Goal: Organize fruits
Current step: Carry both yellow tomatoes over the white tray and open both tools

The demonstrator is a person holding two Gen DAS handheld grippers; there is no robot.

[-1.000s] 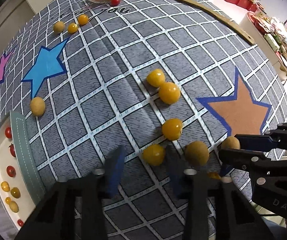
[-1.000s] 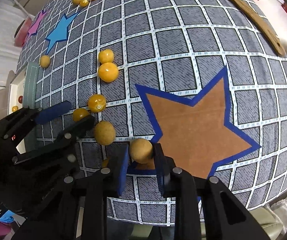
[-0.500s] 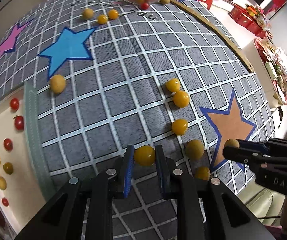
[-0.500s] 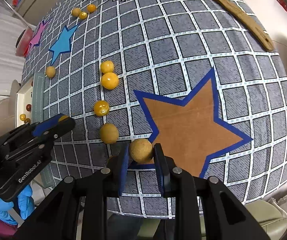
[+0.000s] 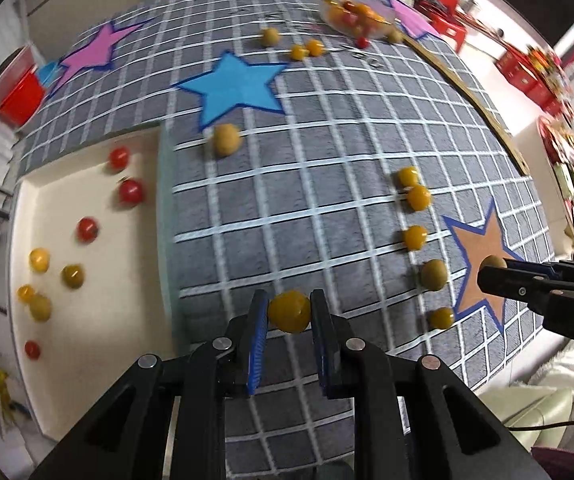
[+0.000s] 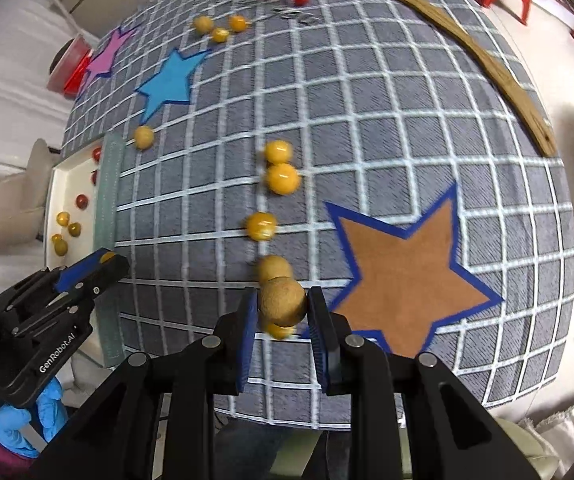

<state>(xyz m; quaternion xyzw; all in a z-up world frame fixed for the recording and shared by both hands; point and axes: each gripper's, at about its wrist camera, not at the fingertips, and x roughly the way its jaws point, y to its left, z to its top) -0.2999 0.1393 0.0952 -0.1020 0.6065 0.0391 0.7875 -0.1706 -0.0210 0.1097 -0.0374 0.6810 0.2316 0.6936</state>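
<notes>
**Both tools carry fruit above the checked cloth**

The left tool (image 5: 289,312) pinches a smooth, round orange-yellow tomato (image 5: 289,311) between its two blue-padded fingers (image 5: 258,336), held above the near part of the bench. The right tool (image 6: 281,308) pinches a dull, tan, rough-skinned round fruit (image 6: 282,301) the same way, over the row of loose fruit beside the brown felt star (image 6: 403,276).

Count from the left wrist view: five loose round fruits lie in a curved line on the grey checked cloth (image 5: 307,216) near the brown star, four yellow-orange and one olive-tan (image 5: 433,275). One more tan fruit (image 5: 226,140) sits alone just below the blue felt star (image 5: 239,88). Three small fruits (image 5: 291,45) lie beyond that star, near a clear bowl of mixed red and orange fruit (image 5: 353,16). In the cream flat tray (image 5: 127,280) at the cloth's left edge lie four red tomatoes and four yellow or olive ones, well apart from each other.

Half a second ago both tools held the same fruits lower, close to the cloth; since then both have lifted, and the left one has swung toward the tray, which now fills far more of its view.

The cloth is a woven-looking fabric with white grid lines; two pink stars sit at its far corners. A curved brown wooden strip (image 6: 487,68) borders the far right edge.
</notes>
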